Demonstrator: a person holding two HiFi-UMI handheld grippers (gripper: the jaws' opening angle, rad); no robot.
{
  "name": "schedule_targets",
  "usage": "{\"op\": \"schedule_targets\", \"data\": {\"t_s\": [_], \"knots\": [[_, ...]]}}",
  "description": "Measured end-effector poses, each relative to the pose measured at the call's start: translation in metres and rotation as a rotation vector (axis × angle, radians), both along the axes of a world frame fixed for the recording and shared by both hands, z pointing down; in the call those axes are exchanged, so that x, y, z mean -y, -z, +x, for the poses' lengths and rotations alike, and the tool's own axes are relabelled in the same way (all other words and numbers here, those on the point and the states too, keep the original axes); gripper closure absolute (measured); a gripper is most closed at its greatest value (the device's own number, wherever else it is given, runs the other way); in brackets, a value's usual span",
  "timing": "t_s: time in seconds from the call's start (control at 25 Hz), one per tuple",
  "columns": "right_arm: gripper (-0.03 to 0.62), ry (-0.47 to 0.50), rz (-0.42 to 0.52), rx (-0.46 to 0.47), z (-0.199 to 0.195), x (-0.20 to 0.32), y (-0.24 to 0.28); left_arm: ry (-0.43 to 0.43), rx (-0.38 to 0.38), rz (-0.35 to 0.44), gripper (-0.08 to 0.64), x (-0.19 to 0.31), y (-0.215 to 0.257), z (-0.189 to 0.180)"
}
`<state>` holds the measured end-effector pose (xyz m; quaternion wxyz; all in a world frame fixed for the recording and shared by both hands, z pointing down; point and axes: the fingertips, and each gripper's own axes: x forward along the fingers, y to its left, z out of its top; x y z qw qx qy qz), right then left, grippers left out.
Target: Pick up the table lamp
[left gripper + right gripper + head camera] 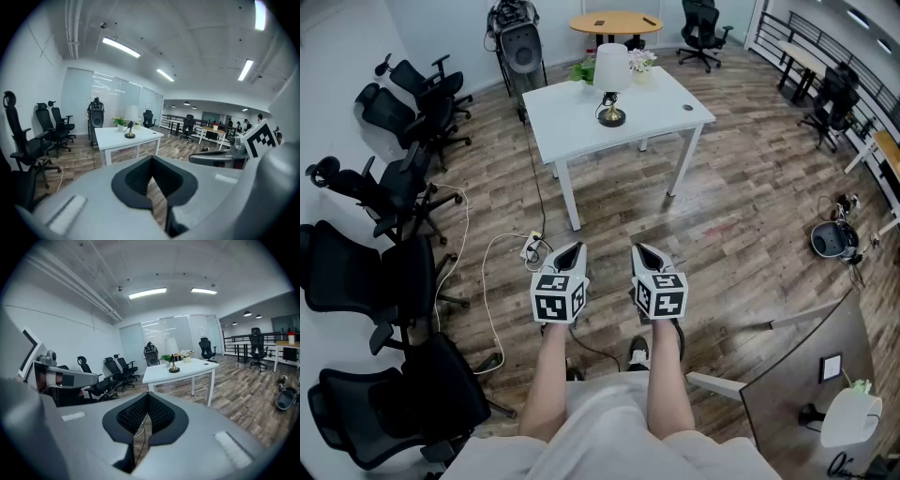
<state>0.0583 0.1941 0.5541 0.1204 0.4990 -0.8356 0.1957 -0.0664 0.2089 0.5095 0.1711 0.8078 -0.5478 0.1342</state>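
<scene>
The table lamp (611, 82) has a white shade and a dark, brass-coloured base. It stands upright near the far edge of a white table (661, 111) across the room. It also shows small in the left gripper view as the lamp (130, 124) and in the right gripper view as the lamp (173, 358). My left gripper (572, 247) and right gripper (642, 247) are held side by side over the wooden floor, well short of the table. Both point toward it. Each has its jaws closed tip to tip with nothing between them.
Several black office chairs (394, 197) line the left wall. A power strip with white cables (532, 247) lies on the floor just ahead of the left gripper. Potted plants (584, 70) stand behind the lamp. A speaker on a stand (520, 45) is beyond the table, and a grey desk (806, 375) is at lower right.
</scene>
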Motion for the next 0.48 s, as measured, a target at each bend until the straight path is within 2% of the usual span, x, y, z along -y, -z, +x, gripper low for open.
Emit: {"op": "schedule_targets", "data": {"t_s": [0.24, 0.36, 0.48], "knots": [[0.571, 0.043, 0.036, 0.006, 0.007, 0.038, 0.02, 0.066, 0.005, 0.004, 0.558, 0.036, -0.004, 0.002], [0.571, 0.047, 0.043, 0.005, 0.027, 0.062, 0.026, 0.077, -0.001, 0.0, 0.558, 0.059, 0.005, 0.016], [0.571, 0.034, 0.047, 0.051, 0.05, 0.082, 0.027, 0.07, -0.021, 0.001, 0.558, 0.088, 0.022, 0.034]]}}
